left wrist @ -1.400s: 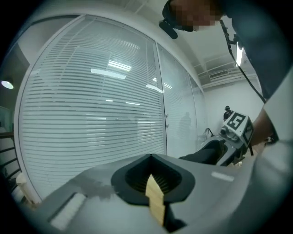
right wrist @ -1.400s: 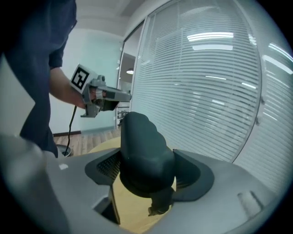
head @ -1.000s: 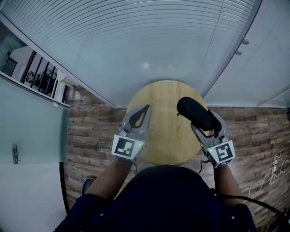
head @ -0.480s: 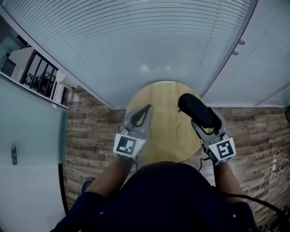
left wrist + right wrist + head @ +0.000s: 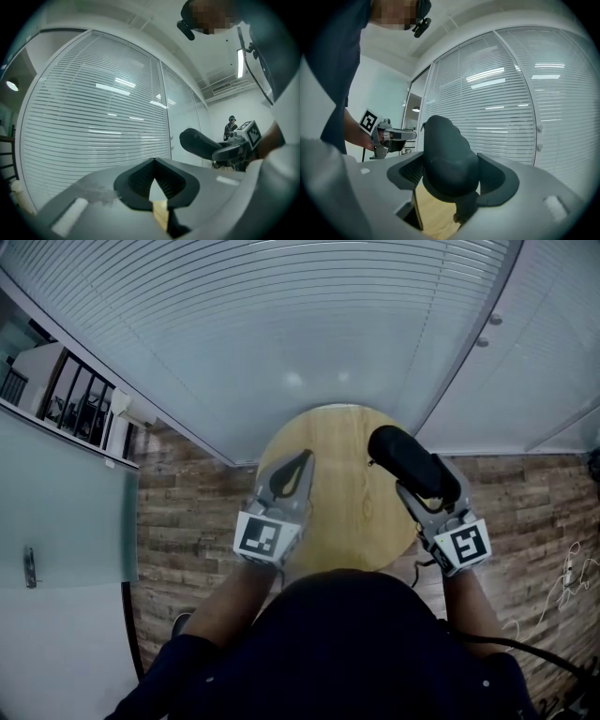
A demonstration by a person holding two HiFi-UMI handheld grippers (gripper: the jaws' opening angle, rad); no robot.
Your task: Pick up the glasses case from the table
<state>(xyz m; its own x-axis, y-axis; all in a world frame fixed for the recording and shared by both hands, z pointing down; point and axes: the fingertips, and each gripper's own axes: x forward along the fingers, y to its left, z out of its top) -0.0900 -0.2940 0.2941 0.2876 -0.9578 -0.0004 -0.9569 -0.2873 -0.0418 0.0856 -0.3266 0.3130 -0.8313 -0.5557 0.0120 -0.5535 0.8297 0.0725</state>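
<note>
The black glasses case [image 5: 398, 457] is lifted clear of the round wooden table [image 5: 342, 507], over its right side. My right gripper [image 5: 427, 482] is shut on it, one finger on each long side. In the right gripper view the case [image 5: 447, 159] fills the space between the pads, with the tabletop [image 5: 436, 218] below. My left gripper [image 5: 302, 461] hovers over the table's left side, shut with its tips touching and nothing in it. In the left gripper view its pads [image 5: 140, 177] meet at the tip, and the case [image 5: 199, 142] shows to the right.
Beyond the table stands a glass wall with white blinds [image 5: 309, 324]. Brown plank floor [image 5: 187, 521] surrounds the table. Cables [image 5: 567, 577] lie on the floor at the right. A distant person [image 5: 231, 125] stands in the room's background.
</note>
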